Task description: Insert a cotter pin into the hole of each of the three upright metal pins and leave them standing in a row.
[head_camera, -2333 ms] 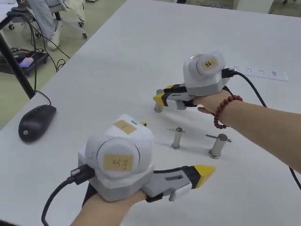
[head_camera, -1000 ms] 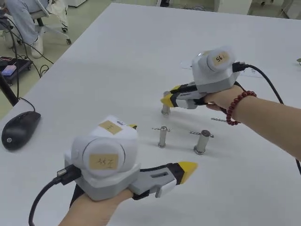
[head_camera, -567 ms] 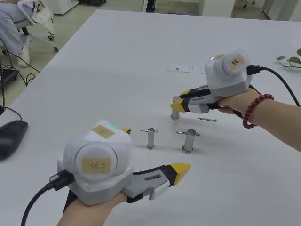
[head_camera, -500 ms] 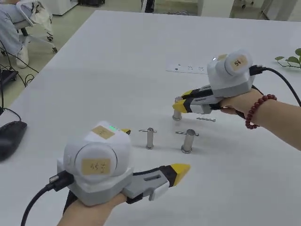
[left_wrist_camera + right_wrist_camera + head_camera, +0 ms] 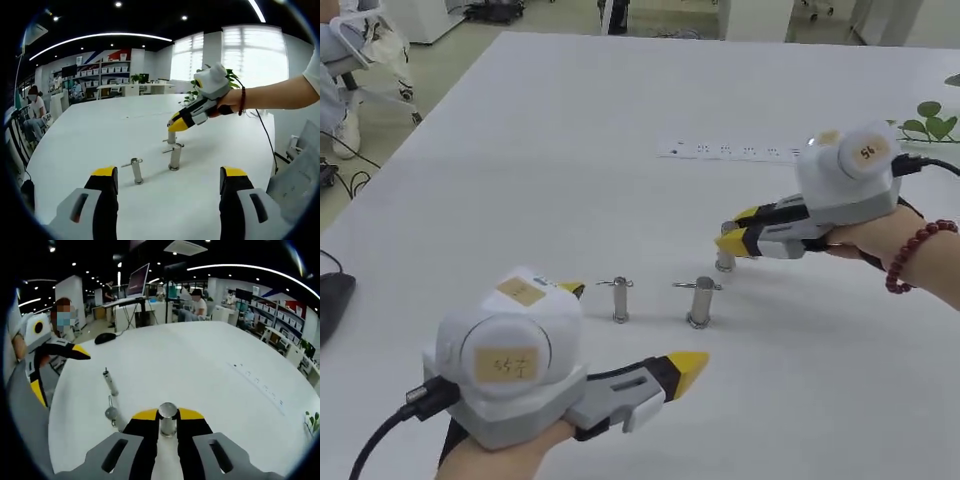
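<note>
The right claw [image 5: 732,235] is carrying the third metal pin [image 5: 168,424] rightward, clamping it upright just far-right of the middle cottered pin [image 5: 700,300] and left cottered pin [image 5: 620,300] on the desk [image 5: 620,150]. The left claw [image 5: 630,326] is hovering wide open, near left.

An open-plan office — white table [image 5: 570,130], monitor [image 5: 139,279], shelves [image 5: 95,69] of boxes.

light: bright, even, from ceiling lamps [image 5: 185,17] and windows [image 5: 240,47] | shadows: soft, short, on the white table [image 5: 570,160] | glare: windows overexposed | edges: strong fisheye bending in both gripper views | focus: head view sharp
</note>
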Demonstrator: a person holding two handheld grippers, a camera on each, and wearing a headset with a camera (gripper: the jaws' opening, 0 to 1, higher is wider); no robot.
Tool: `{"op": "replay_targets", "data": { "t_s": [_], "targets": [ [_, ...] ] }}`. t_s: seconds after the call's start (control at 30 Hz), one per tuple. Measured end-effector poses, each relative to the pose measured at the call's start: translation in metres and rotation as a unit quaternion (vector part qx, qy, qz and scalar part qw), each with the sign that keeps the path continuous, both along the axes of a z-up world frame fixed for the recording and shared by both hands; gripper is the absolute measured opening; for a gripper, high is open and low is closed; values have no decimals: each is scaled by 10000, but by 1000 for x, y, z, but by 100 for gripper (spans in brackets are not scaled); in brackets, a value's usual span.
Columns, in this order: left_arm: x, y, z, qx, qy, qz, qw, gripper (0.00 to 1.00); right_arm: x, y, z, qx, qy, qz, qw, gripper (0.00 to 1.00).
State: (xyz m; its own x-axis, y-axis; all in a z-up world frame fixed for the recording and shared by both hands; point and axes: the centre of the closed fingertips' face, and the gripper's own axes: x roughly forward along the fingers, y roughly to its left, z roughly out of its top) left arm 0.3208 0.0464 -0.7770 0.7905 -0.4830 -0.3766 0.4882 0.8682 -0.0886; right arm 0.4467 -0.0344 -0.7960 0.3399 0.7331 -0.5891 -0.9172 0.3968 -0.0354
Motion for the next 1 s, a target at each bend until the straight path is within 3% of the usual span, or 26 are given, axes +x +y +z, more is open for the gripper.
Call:
{"op": "replay_targets", "data": {
  "t_s": [0.53, 1.0],
  "targets": [
    [-3, 1, 3, 14, -26, 13, 10000, 83, -27, -30, -1, 16, 66, -311, 9995, 14],
    [-4, -2, 4, 26, -47, -20, 10000, 82, -44, -43, -12, 21, 191, -599, 9980, 14]
  ]
}}
